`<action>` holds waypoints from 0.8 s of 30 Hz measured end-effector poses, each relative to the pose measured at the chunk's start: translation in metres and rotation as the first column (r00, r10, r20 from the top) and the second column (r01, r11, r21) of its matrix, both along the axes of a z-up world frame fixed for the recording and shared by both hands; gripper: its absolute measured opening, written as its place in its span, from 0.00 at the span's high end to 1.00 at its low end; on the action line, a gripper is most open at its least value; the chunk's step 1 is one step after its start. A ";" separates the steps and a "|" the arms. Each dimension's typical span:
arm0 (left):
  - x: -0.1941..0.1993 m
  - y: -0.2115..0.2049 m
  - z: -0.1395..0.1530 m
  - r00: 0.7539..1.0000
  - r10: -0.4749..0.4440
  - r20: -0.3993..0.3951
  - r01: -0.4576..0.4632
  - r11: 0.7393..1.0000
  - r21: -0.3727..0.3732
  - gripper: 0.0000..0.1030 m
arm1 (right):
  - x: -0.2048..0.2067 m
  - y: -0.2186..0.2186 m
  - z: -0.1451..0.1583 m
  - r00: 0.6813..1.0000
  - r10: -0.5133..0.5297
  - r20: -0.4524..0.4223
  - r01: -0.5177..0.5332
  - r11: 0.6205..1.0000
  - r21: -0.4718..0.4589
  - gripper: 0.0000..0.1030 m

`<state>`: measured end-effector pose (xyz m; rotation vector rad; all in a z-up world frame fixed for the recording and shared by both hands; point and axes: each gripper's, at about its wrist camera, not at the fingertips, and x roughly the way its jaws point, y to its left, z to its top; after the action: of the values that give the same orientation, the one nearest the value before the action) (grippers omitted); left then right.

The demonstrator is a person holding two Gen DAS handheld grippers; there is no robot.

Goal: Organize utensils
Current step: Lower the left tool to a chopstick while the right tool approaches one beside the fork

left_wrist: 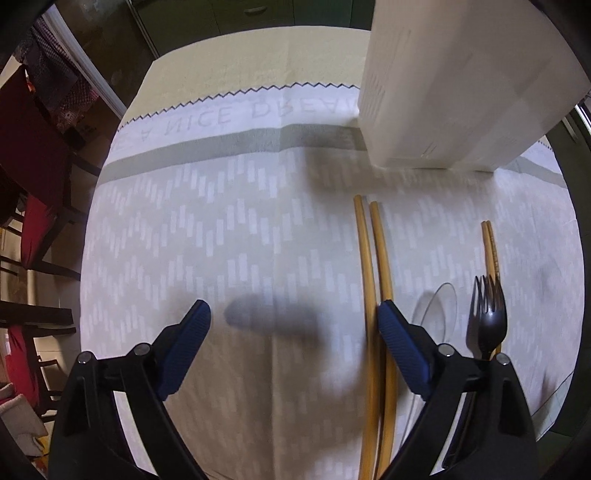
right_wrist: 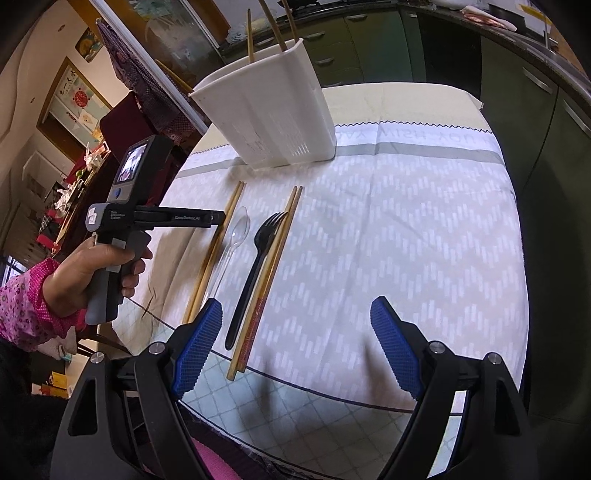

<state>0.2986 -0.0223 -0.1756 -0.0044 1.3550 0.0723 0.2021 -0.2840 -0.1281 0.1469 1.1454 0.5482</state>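
The left tool hangs low over the desk with its blue-padded jaws spread wide and nothing between them. Its right pad sits just above the nearer pair of chopsticks, which lies flat on the patterned cloth. The right tool is likewise spread apart and empty, above the front edge of the cloth.

The white utensil holder stands upright at the far side of the cloth, with three chopsticks sticking up out of it. In front of the holder, four items lie in a row pointing toward it. Seen from the right wrist, the nearer pair of chopsticks is farthest left, then a clear plastic spoon, then a black plastic fork, then a second pair of chopsticks touching the fork along its handle. The spoon lies just beside the first pair. The person's left hand, in a pink sleeve, grips the left tool's handle, left of the holder.
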 end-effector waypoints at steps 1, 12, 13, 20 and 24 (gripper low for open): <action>0.000 -0.001 -0.002 1.000 0.002 -0.011 -0.002 1.000 -0.006 0.14 | 0.001 0.001 -0.001 1.000 0.000 -0.002 0.000 1.000 -0.002 0.21; -0.006 -0.018 0.009 0.997 -0.079 -0.014 0.078 0.995 -0.057 0.73 | 0.049 0.040 -0.016 0.999 -0.047 0.007 0.047 0.987 -0.155 0.35; -0.006 -0.013 0.009 0.996 -0.087 -0.022 0.086 0.994 -0.067 0.74 | 0.056 0.044 -0.022 0.998 -0.056 -0.006 0.054 0.984 -0.169 0.38; -0.014 -0.014 0.010 0.991 -0.136 -0.010 0.135 0.987 -0.084 0.74 | 0.088 0.081 -0.053 0.996 -0.048 -0.070 0.029 0.969 -0.246 0.58; -0.020 -0.015 0.011 0.987 -0.162 0.012 0.163 0.983 -0.082 0.74 | 0.097 0.092 -0.059 0.996 -0.049 -0.076 0.026 0.960 -0.278 0.60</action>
<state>0.2783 -0.0370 -0.1642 0.0363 1.3475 -0.1218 0.2991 -0.1916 -0.1872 -0.0514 1.2857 0.3460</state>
